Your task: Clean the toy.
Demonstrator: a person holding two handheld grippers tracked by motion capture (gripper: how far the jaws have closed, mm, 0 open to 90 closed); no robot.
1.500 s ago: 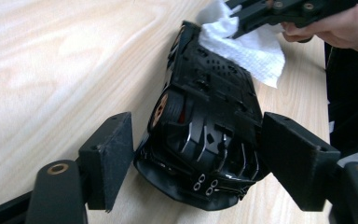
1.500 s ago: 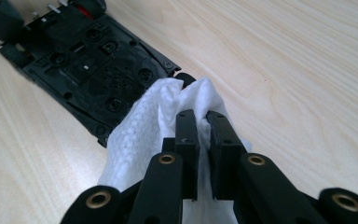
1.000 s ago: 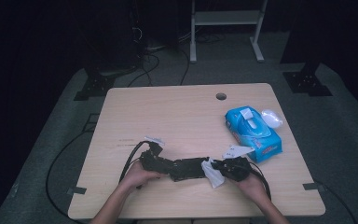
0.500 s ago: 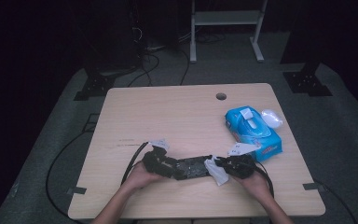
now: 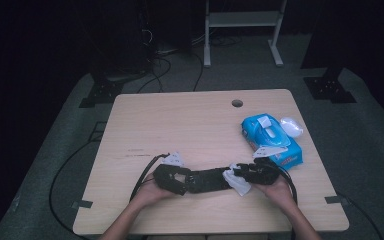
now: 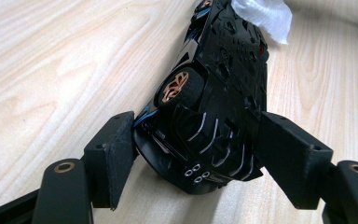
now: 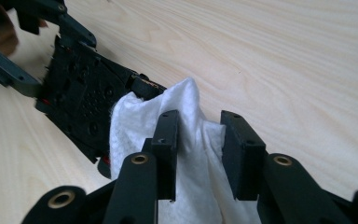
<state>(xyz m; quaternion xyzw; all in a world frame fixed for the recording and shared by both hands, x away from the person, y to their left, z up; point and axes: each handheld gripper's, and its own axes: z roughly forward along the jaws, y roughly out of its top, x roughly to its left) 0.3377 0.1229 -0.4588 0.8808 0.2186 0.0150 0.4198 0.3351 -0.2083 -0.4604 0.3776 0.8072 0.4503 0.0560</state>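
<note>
toy car (image 6: 214, 102) tipped on its side on the surface (image 5: 190, 125), rear pinched by left fingers (image 6: 116, 154): light, stiff, glossy, likely slippery. wipe (image 7: 140, 126) soft, limp; right fingers (image 7: 168, 140) just been opening, wipe loose between.

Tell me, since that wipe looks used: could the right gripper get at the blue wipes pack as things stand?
Probably yes: the blue wipes pack lies just beyond the right gripper with bare table between.
</note>
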